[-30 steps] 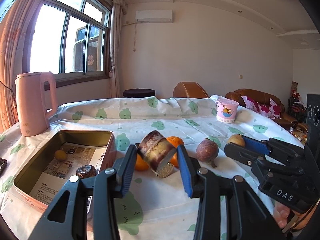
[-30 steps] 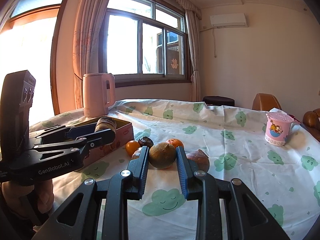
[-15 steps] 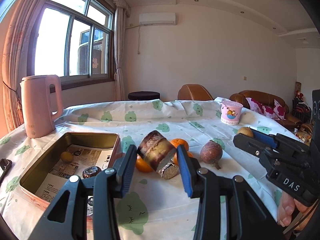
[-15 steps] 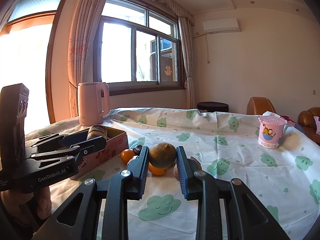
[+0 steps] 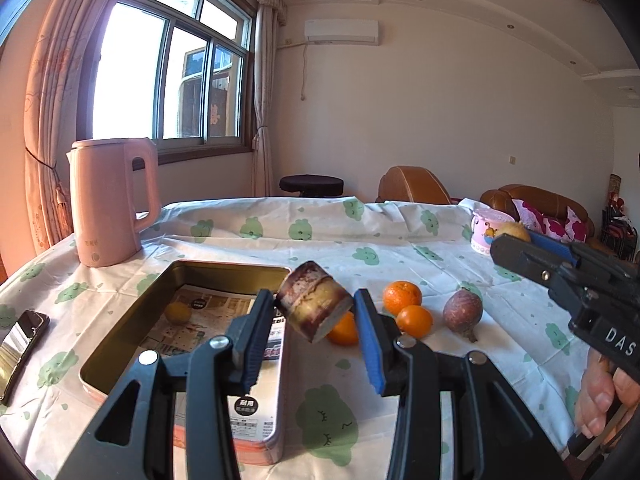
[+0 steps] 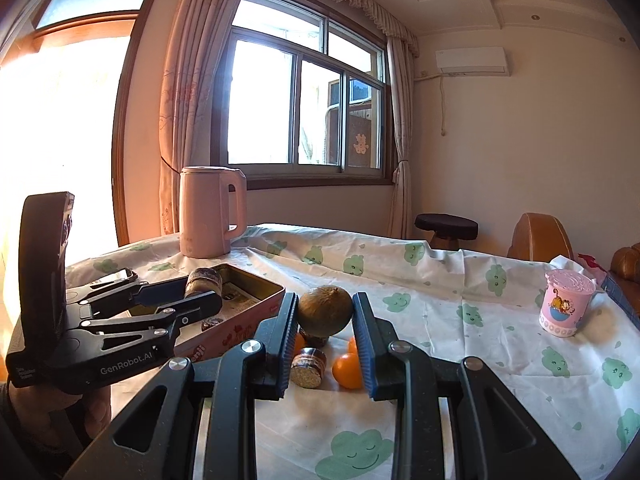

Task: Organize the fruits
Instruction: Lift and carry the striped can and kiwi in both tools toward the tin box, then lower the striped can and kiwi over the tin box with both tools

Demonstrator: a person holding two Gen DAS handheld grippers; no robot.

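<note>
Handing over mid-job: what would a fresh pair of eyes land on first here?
Both grippers are loaded: the left gripper clamps a sugarcane piece beside the open tin, and the right gripper pinches a brown kiwi above the table. Oranges and a purple fruit lie loose on the cloud-print tablecloth.

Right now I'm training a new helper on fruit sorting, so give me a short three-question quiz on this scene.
1. True or false: both tongs hold something.
2. What do the left tongs grip? A) an orange B) a cut sugarcane piece C) the pink cup
3. Fill in: the right tongs hold a round ____ fruit.

Key:
1. True; each pair is closed on its item, lifted off the table.
2. B; it hangs beside the open tin, which already contains a small yellow fruit.
3. Brown. Three oranges remain on the cloth.
</note>
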